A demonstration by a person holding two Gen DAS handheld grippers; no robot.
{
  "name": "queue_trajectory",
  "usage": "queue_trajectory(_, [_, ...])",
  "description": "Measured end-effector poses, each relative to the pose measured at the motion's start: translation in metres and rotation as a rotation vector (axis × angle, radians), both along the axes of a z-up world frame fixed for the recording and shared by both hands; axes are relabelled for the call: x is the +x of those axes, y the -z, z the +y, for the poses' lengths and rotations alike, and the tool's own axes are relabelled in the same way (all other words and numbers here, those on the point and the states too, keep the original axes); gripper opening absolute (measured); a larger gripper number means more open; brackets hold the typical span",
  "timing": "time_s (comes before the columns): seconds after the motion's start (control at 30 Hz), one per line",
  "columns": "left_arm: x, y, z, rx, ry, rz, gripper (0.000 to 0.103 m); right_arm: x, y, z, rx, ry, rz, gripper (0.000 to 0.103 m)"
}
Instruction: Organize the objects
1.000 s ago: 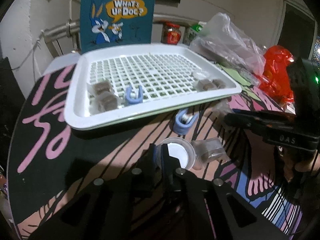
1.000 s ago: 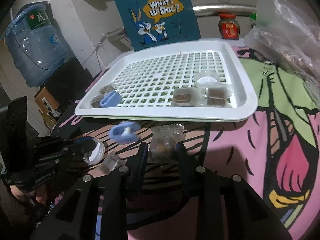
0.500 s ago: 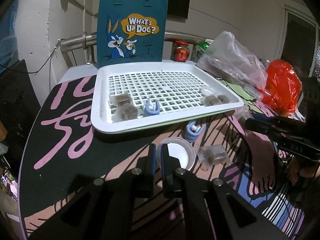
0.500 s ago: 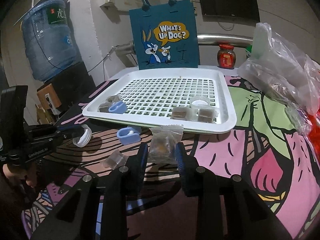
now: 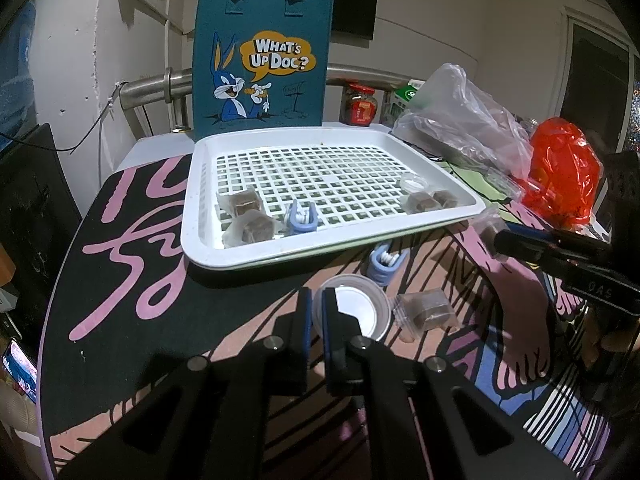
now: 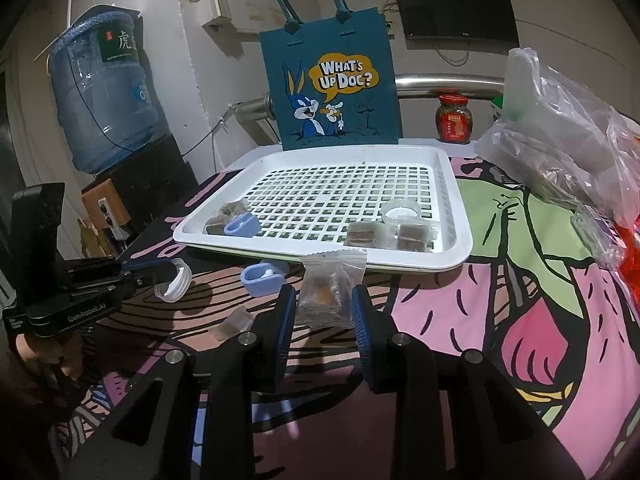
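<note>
My left gripper point(image 5: 315, 314) is shut on the rim of a clear plastic cap point(image 5: 354, 310) and holds it above the table; it also shows in the right wrist view point(image 6: 174, 274). My right gripper point(image 6: 324, 312) is shut on a clear packet with a brown cube point(image 6: 330, 286), held just in front of the white slotted tray point(image 6: 460, 240). The tray point(image 5: 192, 216) holds several wrapped brown cubes point(image 5: 426, 200), a blue clip point(image 5: 302, 220) and a small clear cap point(image 6: 400, 214). A second blue clip point(image 5: 384, 264) and a clear-boxed cube point(image 5: 426, 310) lie on the table.
A blue cartoon tote bag point(image 6: 332, 88) stands behind the tray. A red-lidded jar point(image 6: 454, 118), clear plastic bags point(image 6: 560, 148) and a red bag point(image 5: 564, 172) crowd the right side. A water jug point(image 6: 104, 96) stands at left, off the table.
Both grippers have risen and pulled back from the tray, each keeping its object. The packet now hangs off the table. The cap is lifted clear of the tabletop.
</note>
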State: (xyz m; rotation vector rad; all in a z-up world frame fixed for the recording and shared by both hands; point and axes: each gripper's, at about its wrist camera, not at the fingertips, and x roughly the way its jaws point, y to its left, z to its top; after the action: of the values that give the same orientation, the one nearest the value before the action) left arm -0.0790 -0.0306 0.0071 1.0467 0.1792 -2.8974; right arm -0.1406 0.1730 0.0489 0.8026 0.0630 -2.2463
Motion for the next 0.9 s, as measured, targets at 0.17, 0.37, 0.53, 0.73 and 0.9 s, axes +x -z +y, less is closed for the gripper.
queue_trajectory(0.17, [0.0001,0.0001,0.0000,0.001,0.000,0.000,0.005,0.0003,-0.0004,0.0013,-0.008,0.000,-0.001,0.028])
queue_trajectory(0.37, [-0.0001,0.0001,0.0003,0.000,0.000,0.000,0.005,-0.0003,-0.0008,0.0027,-0.013,0.000,-0.003,0.028])
queue_trajectory(0.53, [0.0000,0.0000,0.0002,0.001,-0.001,0.000,0.005,-0.0003,-0.0012,0.0025,-0.015,0.001,-0.004,0.028])
queue_trajectory(0.73, [0.0002,0.0004,0.0011,0.001,0.001,-0.002,0.005,-0.0006,-0.0012,0.0027,-0.015,0.001,-0.004,0.028])
queue_trajectory(0.9, [0.0000,0.0002,0.0003,0.002,0.001,-0.002,0.005,-0.0009,-0.0011,0.0030,-0.015,0.000,-0.004,0.028])
